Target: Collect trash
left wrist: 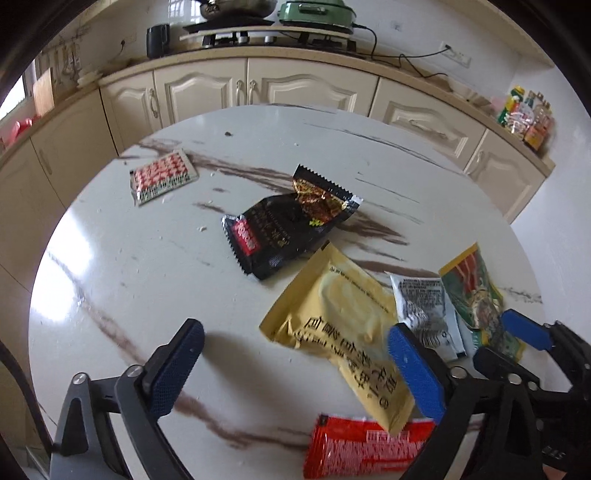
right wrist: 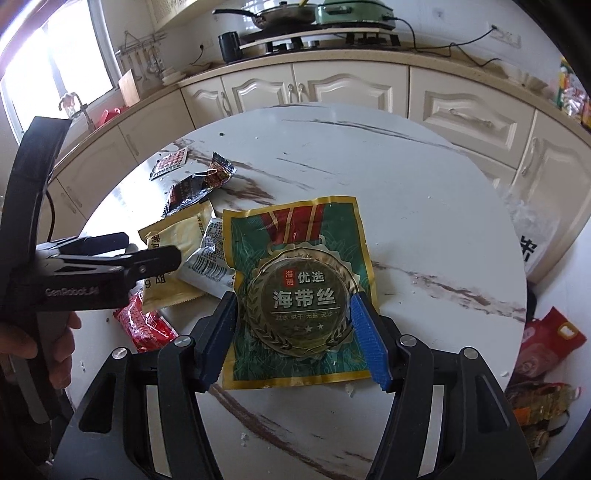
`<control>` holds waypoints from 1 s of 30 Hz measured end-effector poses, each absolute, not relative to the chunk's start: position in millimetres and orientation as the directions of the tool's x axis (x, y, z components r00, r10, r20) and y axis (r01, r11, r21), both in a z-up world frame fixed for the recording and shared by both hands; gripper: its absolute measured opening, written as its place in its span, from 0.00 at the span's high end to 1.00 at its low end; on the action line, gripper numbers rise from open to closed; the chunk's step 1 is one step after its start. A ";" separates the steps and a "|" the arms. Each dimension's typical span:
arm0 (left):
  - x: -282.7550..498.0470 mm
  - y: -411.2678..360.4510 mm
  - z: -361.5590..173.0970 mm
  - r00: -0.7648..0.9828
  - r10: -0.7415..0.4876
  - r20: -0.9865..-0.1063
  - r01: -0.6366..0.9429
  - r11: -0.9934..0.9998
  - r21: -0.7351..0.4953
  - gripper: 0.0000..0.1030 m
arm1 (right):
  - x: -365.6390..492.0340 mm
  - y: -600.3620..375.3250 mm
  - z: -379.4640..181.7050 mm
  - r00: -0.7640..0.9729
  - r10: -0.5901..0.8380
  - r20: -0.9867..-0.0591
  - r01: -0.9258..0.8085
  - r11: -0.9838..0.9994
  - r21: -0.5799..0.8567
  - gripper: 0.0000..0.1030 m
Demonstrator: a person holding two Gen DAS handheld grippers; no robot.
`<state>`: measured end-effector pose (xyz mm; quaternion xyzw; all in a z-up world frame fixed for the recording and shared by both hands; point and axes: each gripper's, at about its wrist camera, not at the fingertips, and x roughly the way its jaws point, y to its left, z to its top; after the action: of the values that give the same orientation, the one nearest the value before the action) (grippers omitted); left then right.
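Several snack wrappers lie on a round marble table. My left gripper is open above a yellow wrapper, whose near end lies between the fingers without touching the pads. A red wrapper sits under that end. Farther off are a black wrapper and a red-checked sachet. A white sachet lies to the right. My right gripper is shut on a green seaweed packet, its pads pressing on both side edges. In the left wrist view the green packet stands tilted up in the right gripper.
Cream cabinets and a counter with a stove, a pan and a green pot curve behind the table. Bottles stand at the right end. Bags lie on the floor right of the table. A hand holds the left gripper's handle.
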<state>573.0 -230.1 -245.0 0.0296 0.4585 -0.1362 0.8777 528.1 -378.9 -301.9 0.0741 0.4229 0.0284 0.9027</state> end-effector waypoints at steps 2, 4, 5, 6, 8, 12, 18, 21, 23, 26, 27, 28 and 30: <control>567.6 -235.0 -245.2 0.553 -0.238 -0.799 0.305 0.950 -0.072 0.26 | 529.0 -379.2 -302.4 0.642 0.115 -0.758 0.014 0.987 0.161 0.41; 564.4 -239.1 -243.8 0.544 -0.277 -0.792 0.348 0.933 -0.088 0.46 | 529.7 -380.3 -302.6 0.644 0.121 -0.756 0.015 0.985 0.171 0.39; 562.4 -241.6 -244.3 0.543 -0.284 -0.791 0.363 0.928 -0.084 0.46 | 530.1 -380.8 -302.8 0.645 0.123 -0.754 0.017 0.984 0.175 0.38; 561.2 -242.4 -245.2 0.549 -0.284 -0.786 0.373 0.925 -0.074 0.47 | 530.2 -380.6 -303.2 0.646 0.123 -0.753 0.018 0.984 0.176 0.37; 559.9 -239.3 -247.7 0.551 -0.315 -0.773 0.391 0.915 -0.094 0.53 | 531.2 -379.5 -303.5 0.646 0.120 -0.754 0.020 0.985 0.173 0.36; 554.7 -225.4 -242.9 0.593 -0.306 -0.745 0.388 0.919 -0.068 0.76 | 532.2 -377.2 -304.2 0.647 0.104 -0.755 0.029 0.987 0.161 0.35; 547.5 -199.5 -239.5 0.596 -0.304 -0.744 0.372 0.925 -0.079 0.81 | 531.6 -372.9 -304.1 0.641 0.089 -0.762 0.036 0.989 0.145 0.24; 542.2 -177.5 -233.9 0.591 -0.303 -0.747 0.356 0.930 -0.096 0.81 | 526.3 -368.2 -300.7 0.650 0.055 -0.758 0.053 0.992 0.118 0.23; 538.8 -163.1 -230.1 0.606 -0.273 -0.747 0.344 0.937 -0.064 0.81 | 522.0 -361.3 -295.3 0.660 0.055 -0.749 0.034 0.994 0.103 0.20; 531.5 -135.3 -223.5 0.604 -0.255 -0.755 0.343 0.938 -0.043 0.81 | 522.2 -354.2 -292.6 0.658 0.058 -0.750 0.016 0.996 0.091 0.19; 529.6 -124.1 -222.2 0.603 -0.250 -0.758 0.345 0.938 -0.035 0.81 | 523.5 -353.4 -293.1 0.654 0.059 -0.754 0.015 0.996 0.092 0.19; 528.6 -114.9 -220.1 0.597 -0.246 -0.763 0.344 0.938 -0.034 0.81 | 523.7 -352.8 -293.8 0.653 0.060 -0.755 0.019 0.995 0.095 0.19; 526.1 -91.0 -215.3 0.597 -0.225 -0.770 0.327 0.945 -0.023 0.81 | 524.6 -352.5 -295.0 0.650 0.068 -0.757 0.022 0.994 0.108 0.19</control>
<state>526.1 -91.0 -215.3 0.0604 0.4213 -0.1548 0.8916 524.6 -352.5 -295.0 0.0535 0.4180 0.0127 0.9068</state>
